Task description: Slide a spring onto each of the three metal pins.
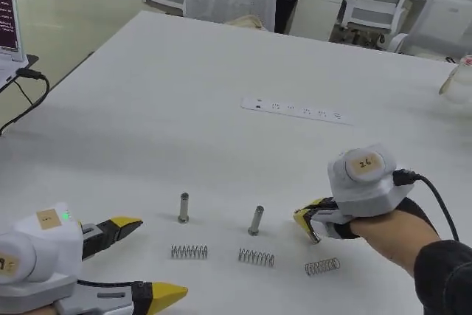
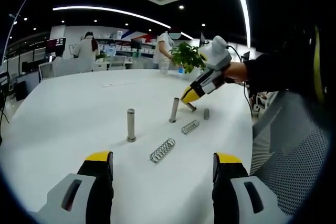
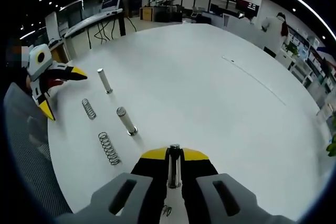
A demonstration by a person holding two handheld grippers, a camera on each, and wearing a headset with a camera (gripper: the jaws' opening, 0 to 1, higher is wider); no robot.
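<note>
Yellow-tipped right gripper (image 3: 174, 157): jaws are clamping the third pin (image 3: 174, 167) along its shaft.
Nearest spring (image 1: 322, 265): lying flat on the white table (image 1: 221, 108), just beside that gripper.
Left pin (image 1: 184, 208), middle pin (image 1: 256, 220): both standing upright and bare.
Left spring (image 1: 189, 251), middle spring (image 1: 257, 257): each lying in front of its pin, apart from it.
Left gripper (image 1: 146, 258): jaws apart, holding nothing, hovering near the left spring.
Handling: I am judging the springs light, squashy and prone to rolling, so I am planning a gentle pinch across the middle coils. The pins look stiff, smooth and likely slippery.
</note>
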